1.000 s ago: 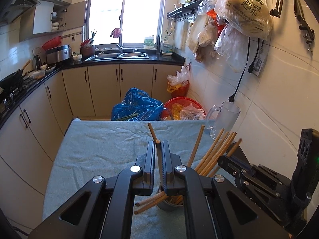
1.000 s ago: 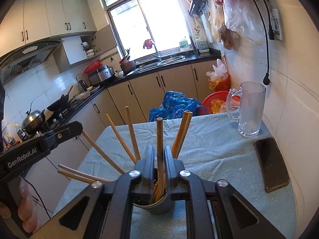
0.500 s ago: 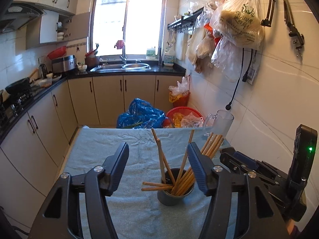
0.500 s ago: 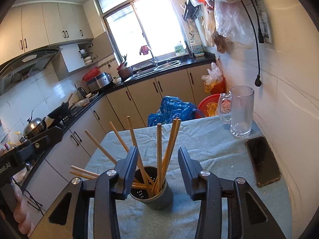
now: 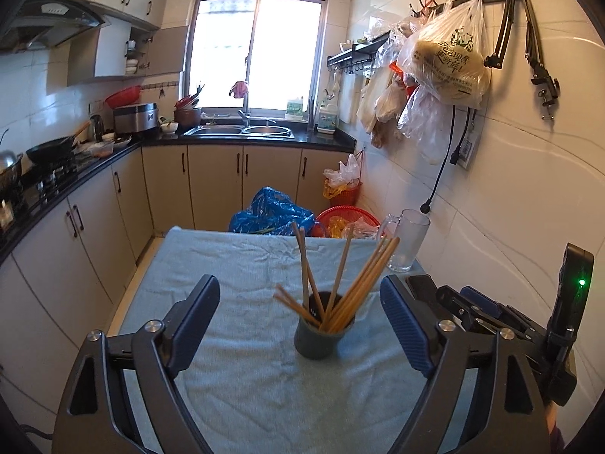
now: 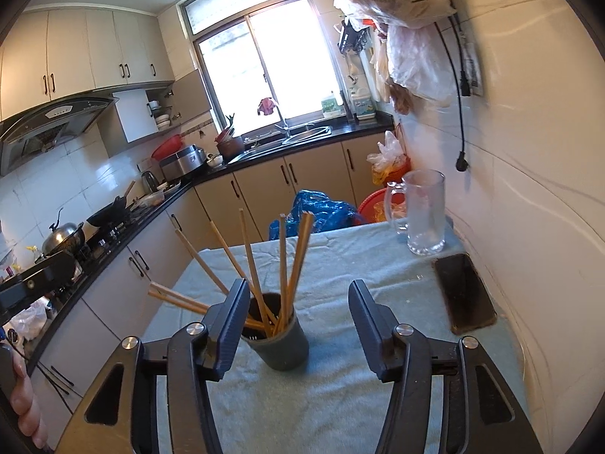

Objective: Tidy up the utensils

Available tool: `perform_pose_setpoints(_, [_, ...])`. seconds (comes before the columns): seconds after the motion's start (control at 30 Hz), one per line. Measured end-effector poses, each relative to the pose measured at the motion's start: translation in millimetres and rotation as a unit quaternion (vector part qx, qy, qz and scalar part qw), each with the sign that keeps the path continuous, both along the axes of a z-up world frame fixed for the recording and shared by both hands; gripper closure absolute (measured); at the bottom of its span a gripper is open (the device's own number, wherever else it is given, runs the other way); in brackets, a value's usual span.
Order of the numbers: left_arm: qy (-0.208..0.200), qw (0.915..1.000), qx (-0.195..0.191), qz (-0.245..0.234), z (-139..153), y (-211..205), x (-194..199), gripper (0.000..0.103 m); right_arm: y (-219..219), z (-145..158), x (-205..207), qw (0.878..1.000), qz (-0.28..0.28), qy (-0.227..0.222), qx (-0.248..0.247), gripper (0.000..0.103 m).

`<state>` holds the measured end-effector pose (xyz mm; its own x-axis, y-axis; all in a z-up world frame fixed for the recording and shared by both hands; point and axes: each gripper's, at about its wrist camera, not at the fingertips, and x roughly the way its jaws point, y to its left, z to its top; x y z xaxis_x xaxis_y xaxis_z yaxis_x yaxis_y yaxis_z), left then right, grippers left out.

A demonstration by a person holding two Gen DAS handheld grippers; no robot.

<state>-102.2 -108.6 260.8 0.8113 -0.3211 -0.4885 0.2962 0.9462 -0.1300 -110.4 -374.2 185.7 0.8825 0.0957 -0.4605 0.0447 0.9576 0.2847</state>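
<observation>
- Standing upright on our table's blue cloth (image 5: 234, 389), the dark cup (image 5: 320, 335) holds wooden chopsticks (image 5: 342, 278) fanned out above its rim.
- Our left gripper (image 5: 300, 312) frames the cup from nearer the camera, its jaws opening, touching nothing.
- Our right gripper (image 6: 298, 325) does likewise, jaws opening, cup just beyond them.
- A glass mug (image 6: 423, 215) and a phone (image 6: 463, 293) sit near the wall.
</observation>
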Motion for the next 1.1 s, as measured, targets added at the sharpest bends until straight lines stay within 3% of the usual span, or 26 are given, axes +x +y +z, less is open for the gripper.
perform_pose_setpoints(0.27, [0.037,0.9992,-0.012,0.001,-23,10,-33,0.014,-2,-19,-32,1.0,-0.007,0.018,0.017,0.041])
perform_pose_setpoints(0.5, [0.044,0.9987,-0.013,0.023,-36,26,-58,0.013,2,-29,-52,0.999,-0.01,0.023,0.037,0.04])
perform_pose_setpoints(0.73, [-0.004,0.996,-0.024,0.086,-47,42,-84,0.0,16,-36,-65,0.999,-0.012,0.021,0.046,0.037])
perform_pose_setpoints(0.9, [-0.009,0.9937,-0.022,0.109,-58,44,-92,0.0,29,-44,-77,0.998,-0.017,0.027,0.046,0.036])
perform_pose_setpoints(1.1, [-0.069,0.9868,0.019,0.145,-56,37,-110,0.0,35,-50,-93,0.998,-0.039,0.03,0.045,0.035])
